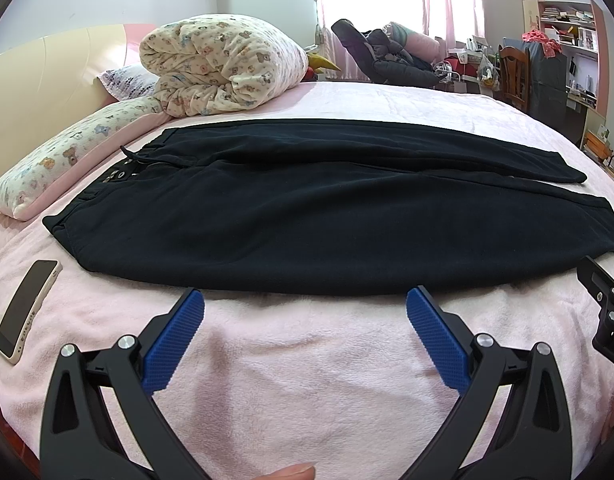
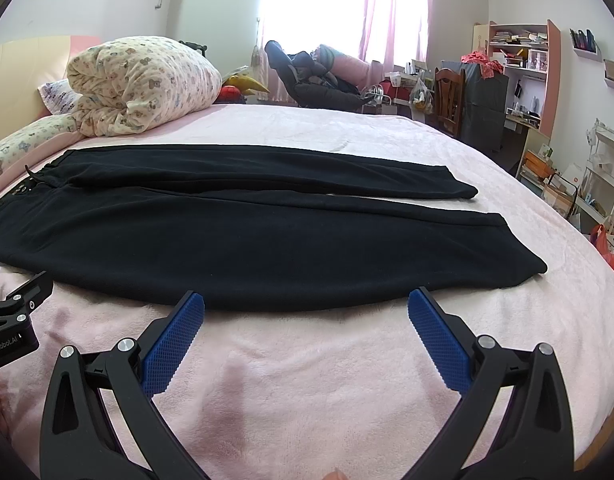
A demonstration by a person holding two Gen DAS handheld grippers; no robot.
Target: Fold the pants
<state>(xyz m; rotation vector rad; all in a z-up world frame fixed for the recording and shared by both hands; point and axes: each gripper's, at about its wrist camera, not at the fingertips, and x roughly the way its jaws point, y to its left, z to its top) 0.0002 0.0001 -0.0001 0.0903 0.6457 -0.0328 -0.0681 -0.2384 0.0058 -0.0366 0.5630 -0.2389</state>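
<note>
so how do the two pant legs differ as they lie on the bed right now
The near leg looks broader and lies closest to the grippers; the far leg looks narrower and lies toward the rolled quilt. The near leg's cuff reaches further right than the far leg's cuff. Both are black, lie flat on the pink bed cover and join at the waistband on the left.

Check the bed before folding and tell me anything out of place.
A phone lies loose on the pink blanket, left of the pants waistband. The two leg cuffs are uneven, the far one ending shorter. Otherwise the pants lie flat.
</note>
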